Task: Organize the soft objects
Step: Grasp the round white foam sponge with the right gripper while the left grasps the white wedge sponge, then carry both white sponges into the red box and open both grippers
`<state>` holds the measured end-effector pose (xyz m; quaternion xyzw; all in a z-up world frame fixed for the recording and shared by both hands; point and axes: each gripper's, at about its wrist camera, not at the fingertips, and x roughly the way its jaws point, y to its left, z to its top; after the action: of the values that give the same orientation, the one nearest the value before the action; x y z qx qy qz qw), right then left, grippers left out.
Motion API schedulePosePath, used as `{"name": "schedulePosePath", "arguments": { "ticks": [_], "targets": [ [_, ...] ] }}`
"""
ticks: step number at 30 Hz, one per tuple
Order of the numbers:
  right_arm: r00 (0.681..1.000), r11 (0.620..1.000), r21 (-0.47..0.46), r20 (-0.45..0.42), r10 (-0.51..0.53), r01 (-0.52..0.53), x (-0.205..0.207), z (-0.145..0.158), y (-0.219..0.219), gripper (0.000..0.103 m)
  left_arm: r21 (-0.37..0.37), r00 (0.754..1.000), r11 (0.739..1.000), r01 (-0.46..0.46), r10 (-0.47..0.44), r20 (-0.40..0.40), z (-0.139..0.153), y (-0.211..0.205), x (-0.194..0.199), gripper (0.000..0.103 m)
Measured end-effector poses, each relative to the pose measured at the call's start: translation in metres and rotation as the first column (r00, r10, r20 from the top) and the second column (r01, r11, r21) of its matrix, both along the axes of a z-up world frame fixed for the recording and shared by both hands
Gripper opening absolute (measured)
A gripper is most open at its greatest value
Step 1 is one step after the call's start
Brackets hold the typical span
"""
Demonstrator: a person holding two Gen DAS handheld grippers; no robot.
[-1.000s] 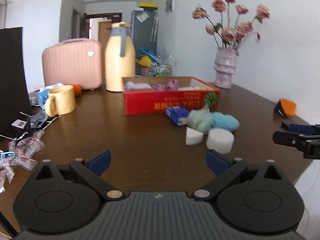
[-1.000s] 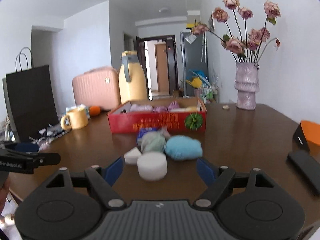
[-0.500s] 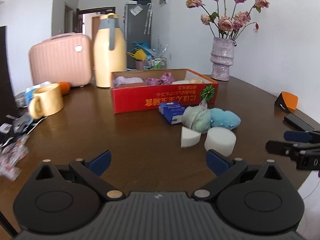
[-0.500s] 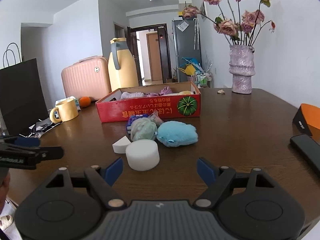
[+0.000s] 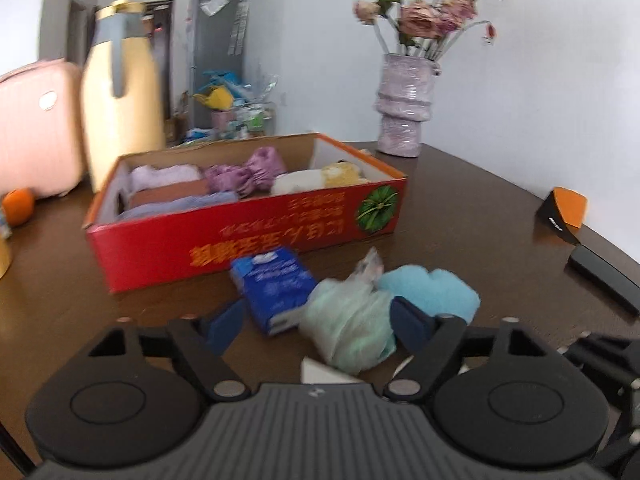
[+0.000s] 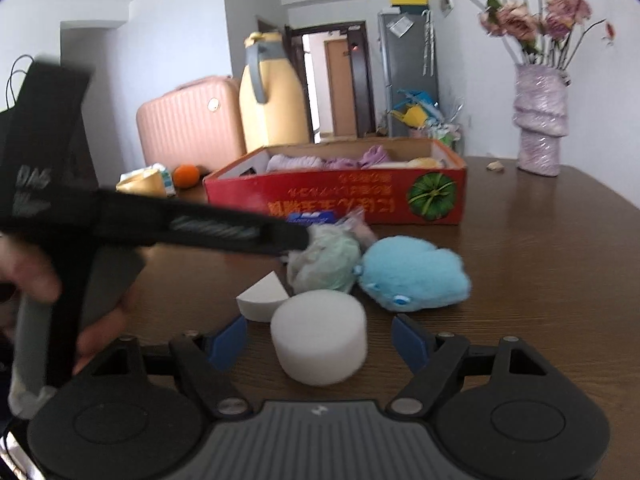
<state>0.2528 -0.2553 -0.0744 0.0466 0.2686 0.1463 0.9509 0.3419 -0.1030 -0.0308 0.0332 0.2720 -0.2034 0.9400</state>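
Left tool (image 5: 316, 322) moved in, jaws closing around pale green bundle (image 5: 348, 332), not yet pressing. Right tool (image 6: 318, 338) advanced, closing around white foam cylinder (image 6: 319, 338).

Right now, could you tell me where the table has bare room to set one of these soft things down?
Bare wood lies right of the red box, between the blue plush and the vase. In front of the box it is crowded: tissue pack, green bundle, wedge sponge, round sponge.
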Motion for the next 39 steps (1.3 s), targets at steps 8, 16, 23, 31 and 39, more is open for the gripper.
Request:
{"name": "schedulePosePath", "arguments": {
  "ticks": [8, 16, 23, 31, 39],
  "targets": [
    [0.998, 0.999, 0.04, -0.058, -0.029, 0.031, 0.014, -0.008, -0.029, 0.053, 0.028, 0.996, 0.996, 0.083, -0.083, -0.013, -0.014, -0.004, 0.0, 0.086],
    [0.995, 0.996, 0.026, -0.054, -0.083, 0.084, 0.007, -0.007, -0.043, 0.051, 0.096, 0.995, 0.992, 0.084, -0.078, -0.065, -0.038, -0.003, -0.014, 0.032],
    [0.998, 0.998, 0.025, -0.014, -0.058, 0.058, -0.025, 0.01, -0.04, 0.051, 0.049, 0.997, 0.996, 0.072, -0.07, -0.03, -0.02, 0.009, -0.059, 0.032],
    [0.998, 0.998, 0.042, 0.036, -0.042, 0.041, -0.056, 0.031, -0.034, 0.051, -0.013, 0.999, 0.999, 0.051, -0.051, 0.005, 0.008, 0.03, -0.104, 0.032],
    [0.984, 0.999, 0.052, 0.179, -0.021, 0.011, -0.026, 0.079, -0.045, 0.05, -0.057, 0.991, 0.992, 0.115, -0.111, 0.068, 0.056, 0.03, -0.059, 0.032]
  ]
}}
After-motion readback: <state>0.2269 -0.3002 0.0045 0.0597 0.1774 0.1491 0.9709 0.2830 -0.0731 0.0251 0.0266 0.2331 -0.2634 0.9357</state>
